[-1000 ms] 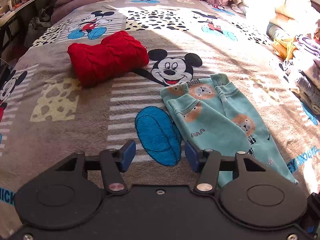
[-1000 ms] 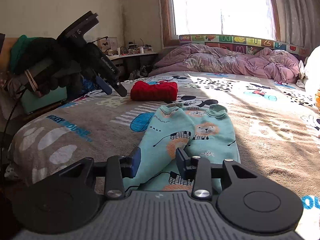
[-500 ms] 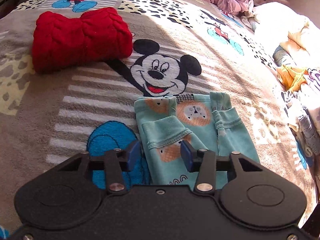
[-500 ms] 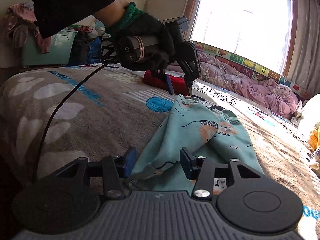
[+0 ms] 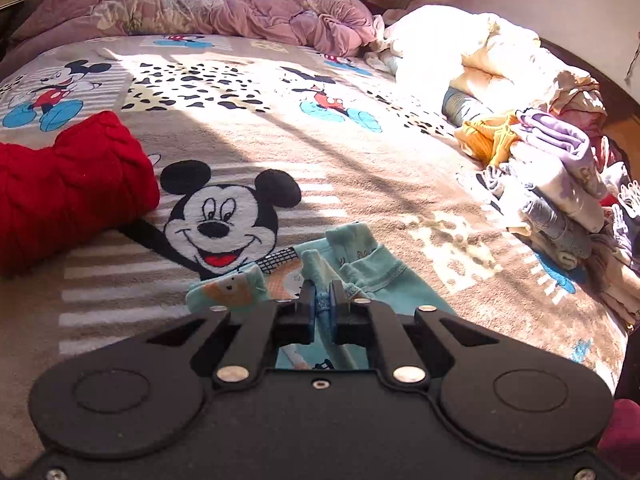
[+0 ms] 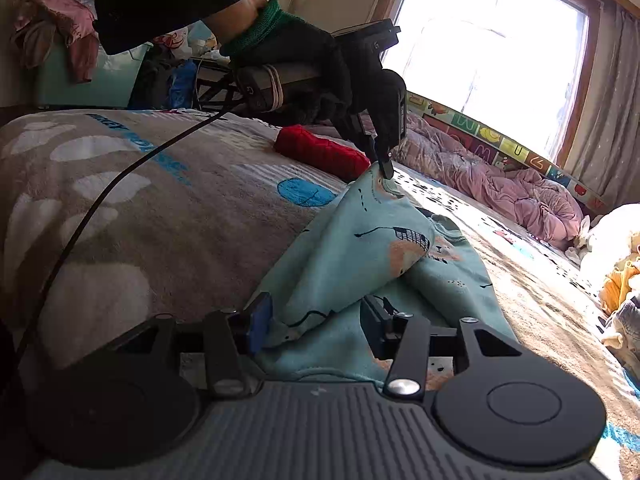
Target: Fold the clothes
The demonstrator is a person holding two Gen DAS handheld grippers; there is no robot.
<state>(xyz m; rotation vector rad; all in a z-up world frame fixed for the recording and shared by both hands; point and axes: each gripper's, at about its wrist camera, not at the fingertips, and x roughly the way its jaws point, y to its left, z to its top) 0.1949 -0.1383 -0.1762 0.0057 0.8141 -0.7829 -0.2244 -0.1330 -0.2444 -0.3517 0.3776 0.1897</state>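
Left gripper (image 5: 323, 305): now clenching the teal pants (image 6: 360, 248) waistband — lifting it.
Right gripper (image 6: 316, 326): jaws spread, straddling the hem — a fold is starting.

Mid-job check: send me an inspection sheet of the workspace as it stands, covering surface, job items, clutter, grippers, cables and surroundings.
Surface: Mickey Mouse blanket covering the bed, part sunlit.
Job's things: teal lion-print pants, one edge lifted off the blanket; folded red sweater lying apart to the left.
Clutter: clothes pile at the right edge; crumpled pink duvet at the far end.
Grippers: left gripper shut on the pants' edge; right gripper open, fabric between its fingers.
Cables: black cable trailing from the left gripper across the blanket.
Surroundings: bright window, curtain, garments heaped on a teal bin.
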